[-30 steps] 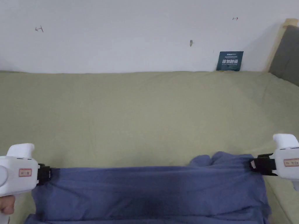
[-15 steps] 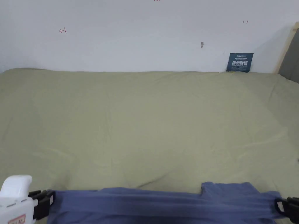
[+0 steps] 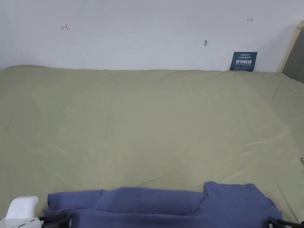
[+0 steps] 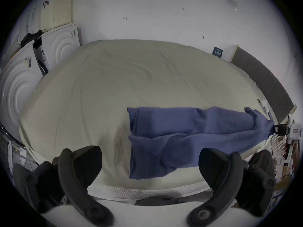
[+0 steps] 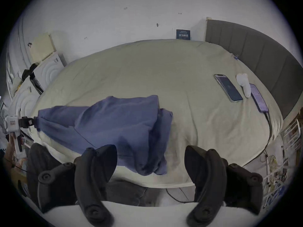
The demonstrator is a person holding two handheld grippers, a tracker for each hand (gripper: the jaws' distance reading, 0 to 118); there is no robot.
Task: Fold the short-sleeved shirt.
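The blue short-sleeved shirt (image 3: 160, 204) lies slack in a long folded band along the near edge of the pale green bed (image 3: 148, 118), one sleeve up at its right. Part of it hangs over the bed's edge (image 4: 147, 168). My left gripper (image 4: 150, 152) is open, its jaws wide apart just short of the shirt's left end (image 4: 131, 132). My right gripper (image 5: 150, 148) is open as well, in front of the shirt's right end (image 5: 152, 165). In the head view both sit at the bottom corners: left gripper (image 3: 56, 221), right gripper (image 3: 282, 223).
Two phones (image 5: 228, 88) (image 5: 259, 97) and a white handheld device (image 5: 244, 84) lie on the bed's right side, with a cable running off it. A grey headboard (image 5: 262, 53) bounds the right. White foam boards (image 4: 62, 42) lean at the left. A dark sign (image 3: 243, 61) stands against the wall.
A second ago the shirt was stretched taut between both shut grippers. It has since come down onto the bed and gone slack, and both grippers now stand open. The head camera has tilted up.
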